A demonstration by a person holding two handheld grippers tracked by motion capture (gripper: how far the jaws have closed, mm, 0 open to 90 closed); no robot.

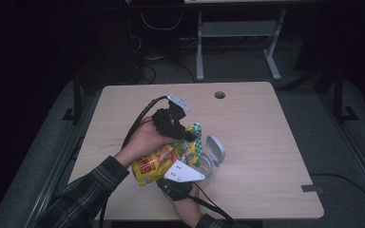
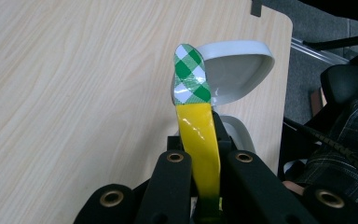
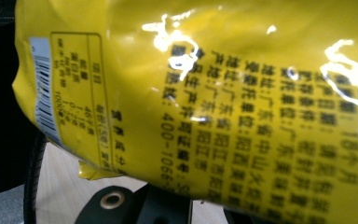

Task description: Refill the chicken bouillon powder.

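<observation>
A yellow snack bag (image 1: 159, 161) with a green-and-white checked top corner (image 2: 190, 77) hangs between my two grippers above the table's front middle. My left gripper (image 1: 188, 135) comes from above and is shut on the bag's top strip (image 2: 204, 149). My right gripper (image 1: 167, 181), under its grey plate, sits at the bag's lower edge. The bag's printed back (image 3: 223, 107) lies right across its jaws (image 3: 186, 210) and hides the tips; they stand shut on the bag's bottom edge.
A small grey container (image 1: 208, 164) with its hinged lid (image 1: 216, 148) open stands on the wooden table (image 1: 266, 142) just right of the bag; the lid (image 2: 237, 70) lies behind the checked corner. A cable hole (image 1: 219, 94) is at the far edge.
</observation>
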